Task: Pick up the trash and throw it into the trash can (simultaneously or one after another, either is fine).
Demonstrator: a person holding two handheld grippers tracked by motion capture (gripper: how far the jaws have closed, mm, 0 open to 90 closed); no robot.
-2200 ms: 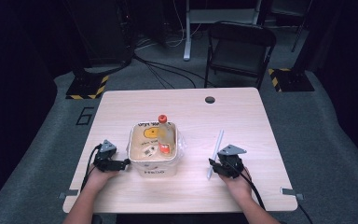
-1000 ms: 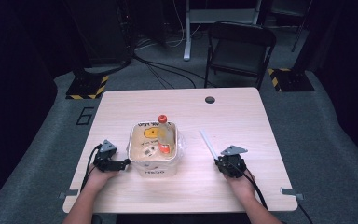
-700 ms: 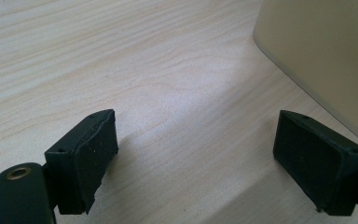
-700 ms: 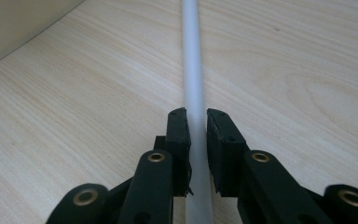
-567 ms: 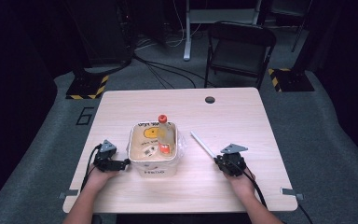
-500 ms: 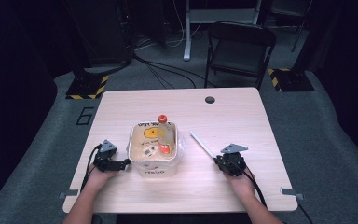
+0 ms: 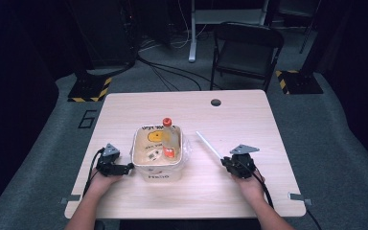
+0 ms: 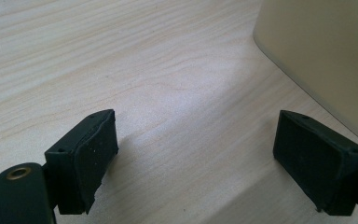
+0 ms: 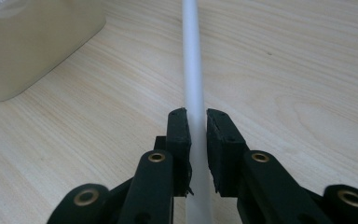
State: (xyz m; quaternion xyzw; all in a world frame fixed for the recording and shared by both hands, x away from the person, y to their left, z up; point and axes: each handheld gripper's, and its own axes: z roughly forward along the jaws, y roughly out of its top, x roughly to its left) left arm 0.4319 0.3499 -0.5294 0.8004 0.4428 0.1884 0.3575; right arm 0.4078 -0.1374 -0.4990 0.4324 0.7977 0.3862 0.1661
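Broadly, the wooden table [image 7: 230, 120] carried a cream tub [image 7: 157, 165] near its middle, holding a bottle [image 7: 169, 141] with an orange cap; the tub's other contents were too small to read. The left gripper [image 8: 196, 154] rested beside the tub's wall, jaws wide and empty. The right gripper [image 9: 197, 135] was clamped on a white rod [image 9: 192, 70], which slanted toward the tub.

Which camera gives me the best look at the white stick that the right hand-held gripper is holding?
The right gripper view: the white stick runs large and sharp up between the closed jaws of the right hand-held gripper. The high view shows its whole length, but small and thin, angled toward the container.
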